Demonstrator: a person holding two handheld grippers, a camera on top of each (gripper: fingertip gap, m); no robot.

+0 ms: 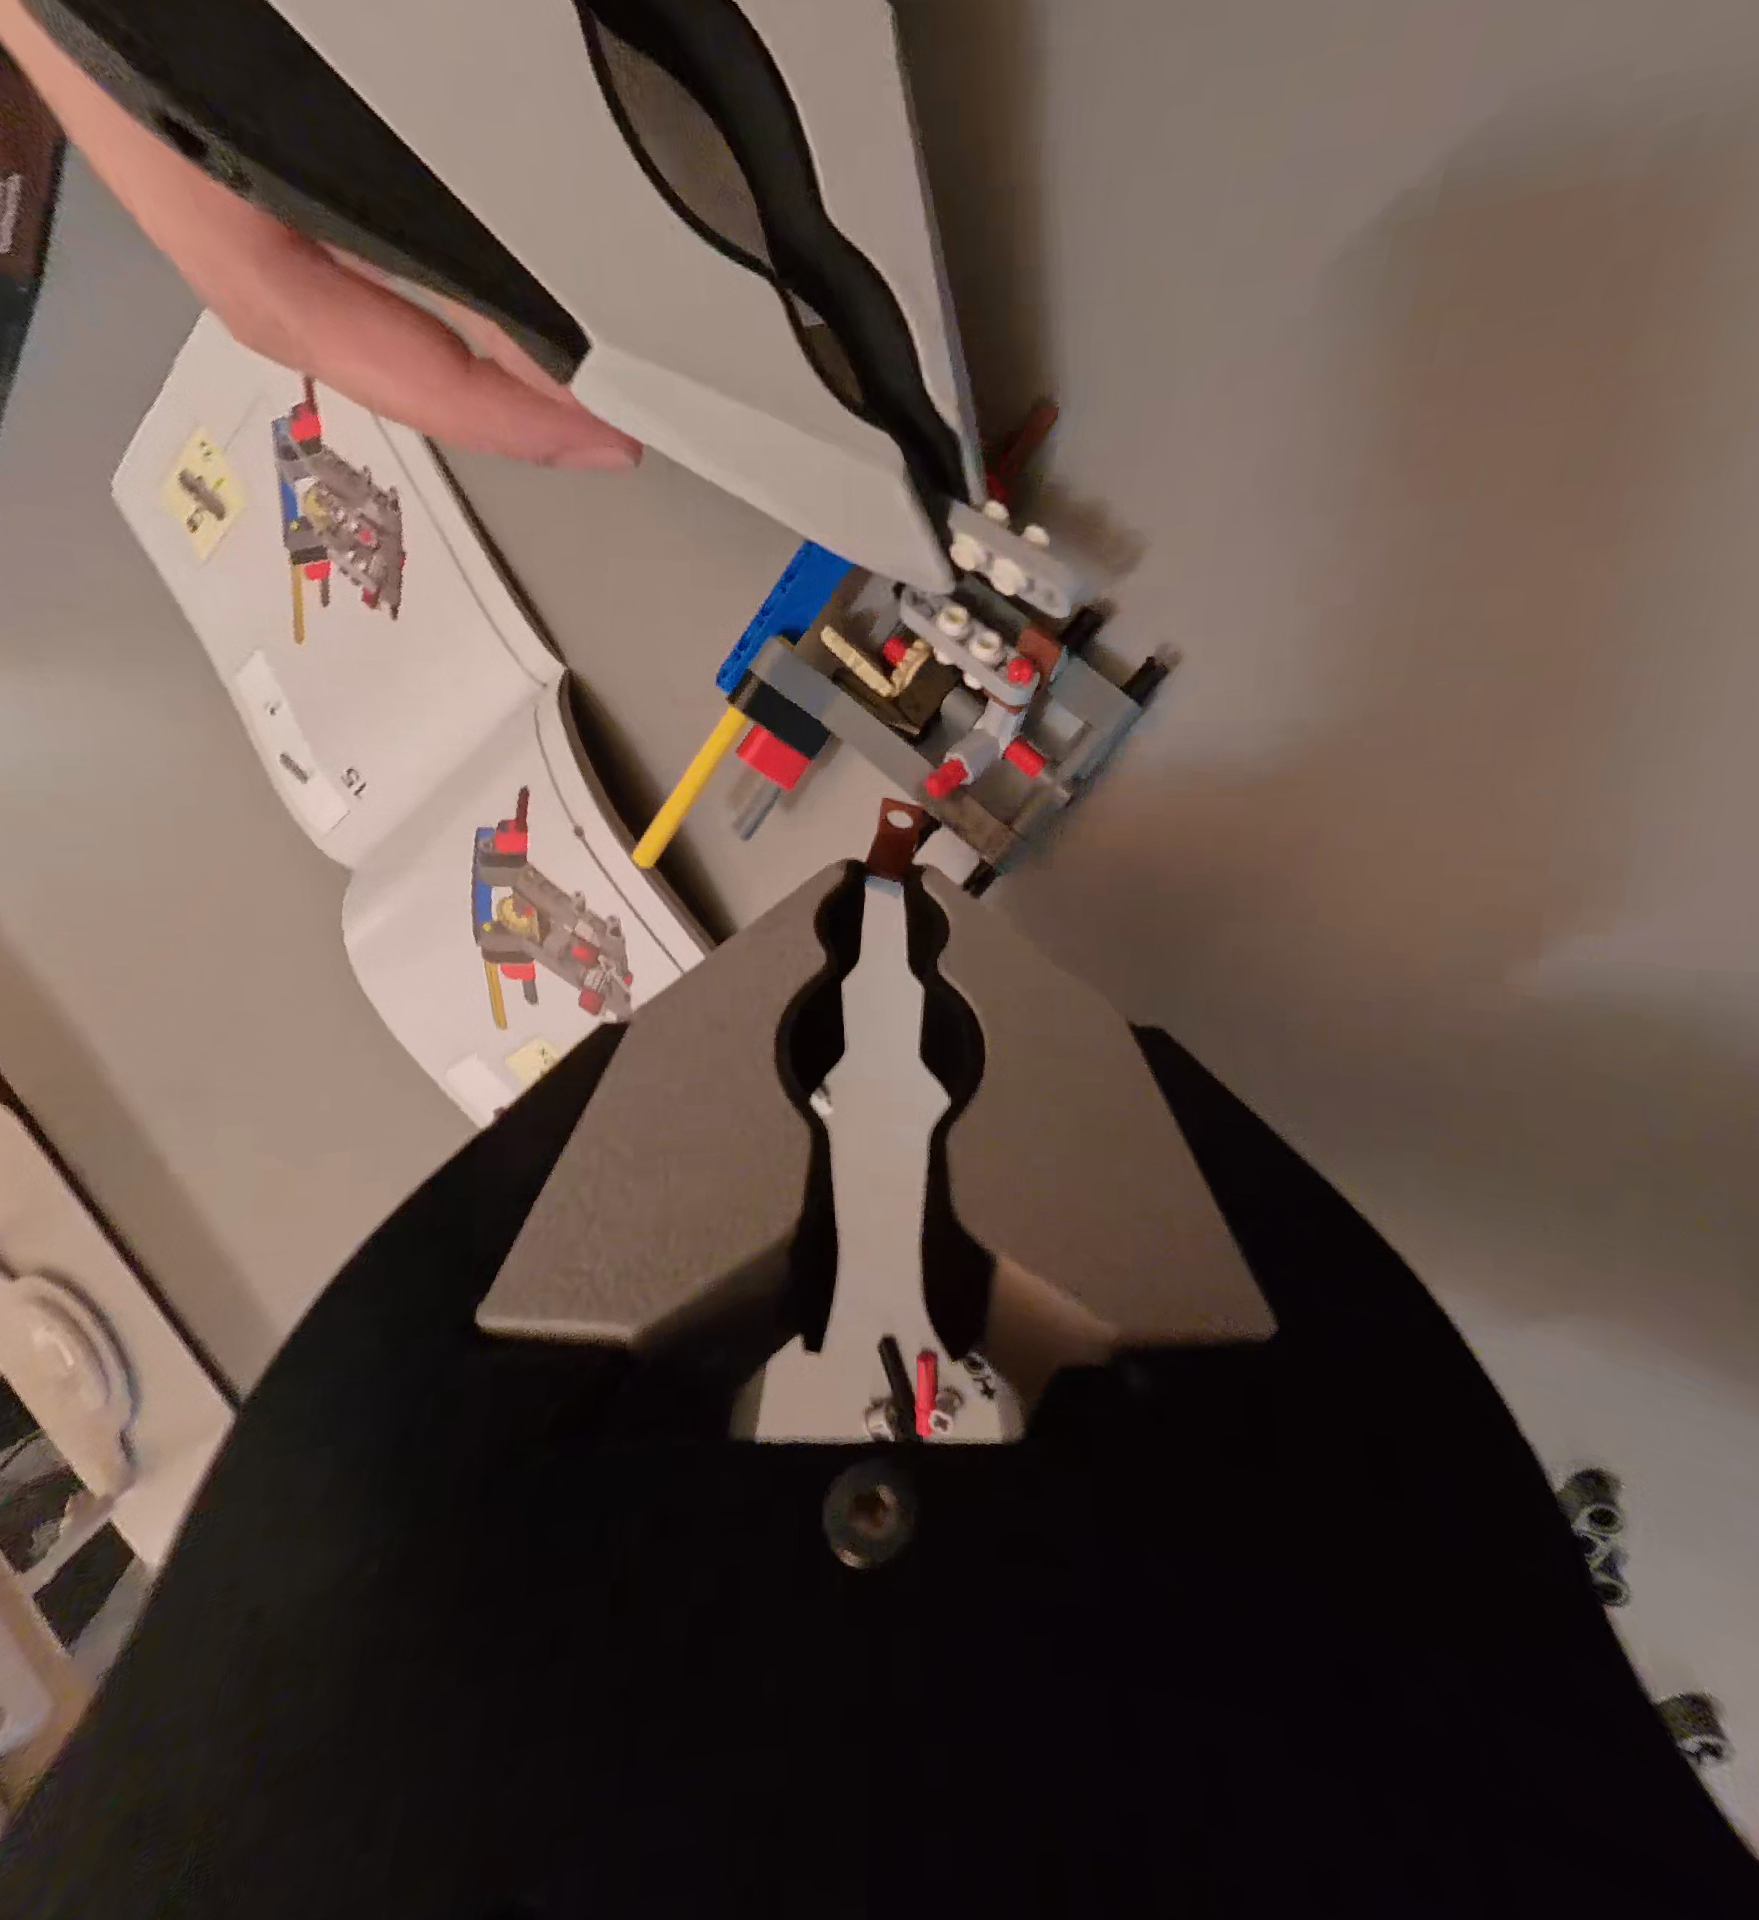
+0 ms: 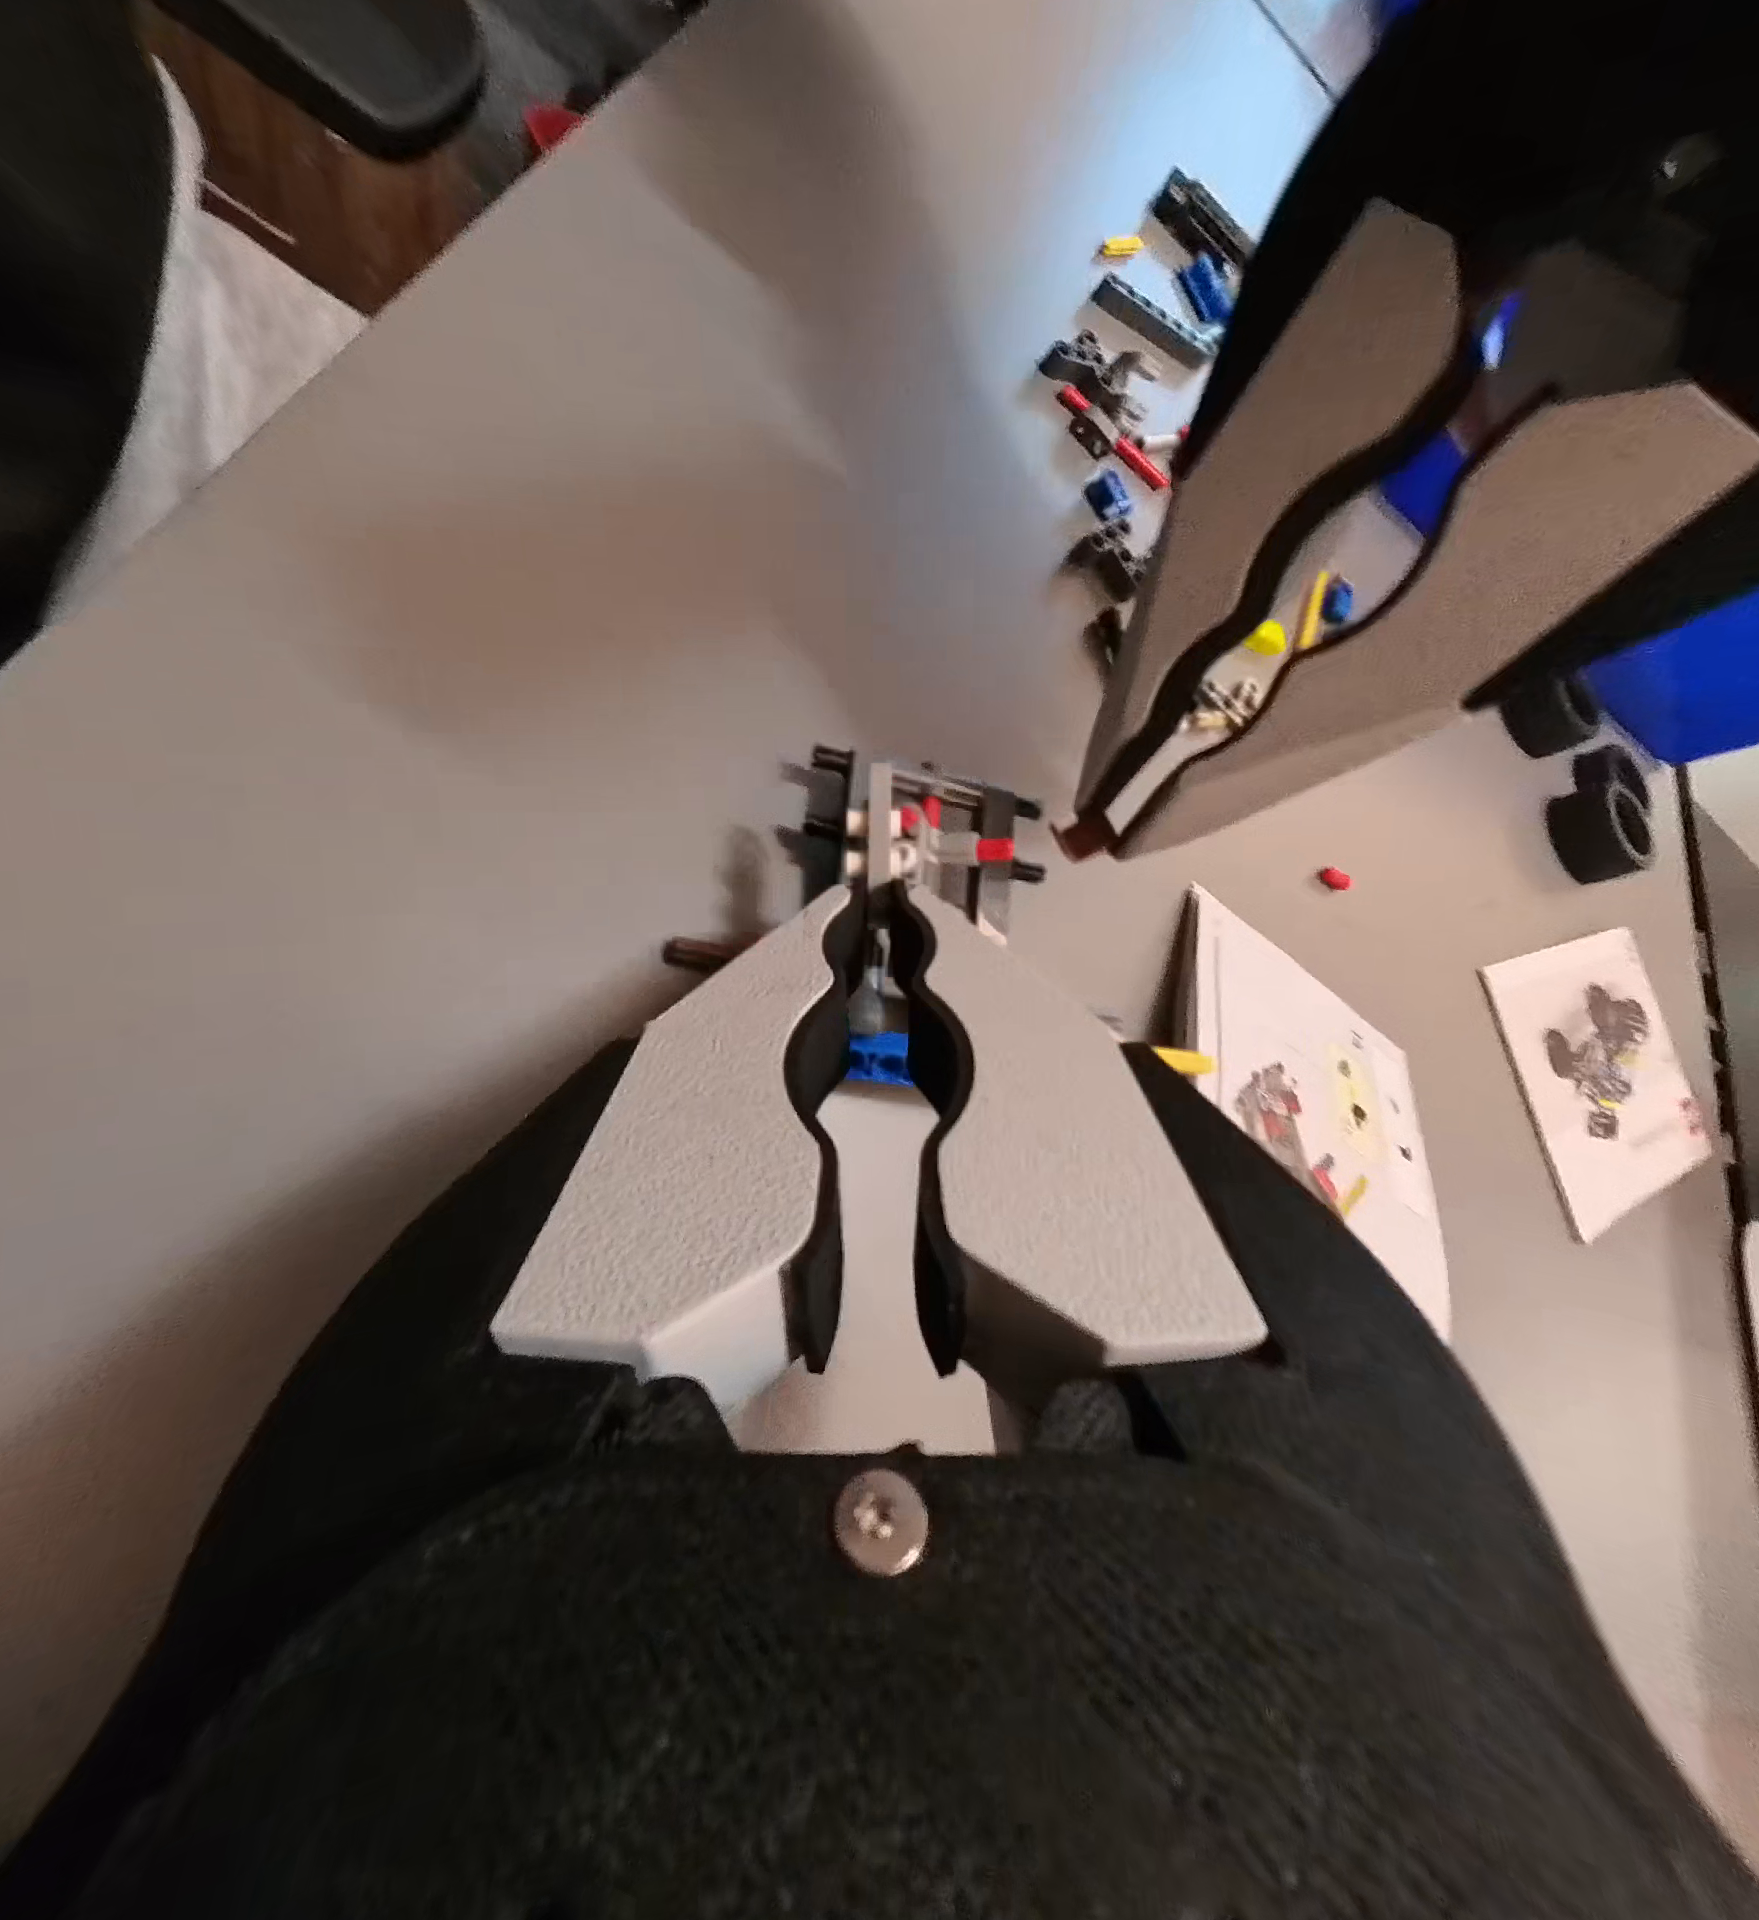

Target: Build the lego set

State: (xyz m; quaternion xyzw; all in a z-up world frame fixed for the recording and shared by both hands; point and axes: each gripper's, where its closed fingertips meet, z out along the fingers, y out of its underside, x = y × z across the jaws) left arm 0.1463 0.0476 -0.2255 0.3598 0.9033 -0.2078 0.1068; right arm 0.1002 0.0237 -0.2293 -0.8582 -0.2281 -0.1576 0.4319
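The partly built lego model [image 1: 916, 717], grey with a blue side, red pins and a yellow axle, lies on the pale table. It also shows in the right wrist view [image 2: 948, 831]. My left gripper [image 1: 887, 881] is shut on a small brown piece [image 1: 896, 834] with a hole and holds it just short of the model's near edge. My right gripper [image 2: 887, 896] is shut on the model's light grey top part. In the left wrist view the right gripper [image 1: 958, 525] reaches in from the upper left onto the light grey studded brick [image 1: 1020, 561]. The left gripper [image 2: 1098, 831] with the brown piece [image 2: 1081, 837] shows at the right.
An open instruction booklet [image 1: 387, 675] lies left of the model, also in the right wrist view [image 2: 1301, 1081], with a leaflet [image 2: 1592, 1081] beyond. Several loose pieces [image 2: 1135, 416], black wheels [image 2: 1602, 810] and a small red piece [image 2: 1332, 878] lie nearby. A hand [image 1: 387, 332] holds the right gripper. The left gripper's tips are roughly 6 cm from the right gripper's.
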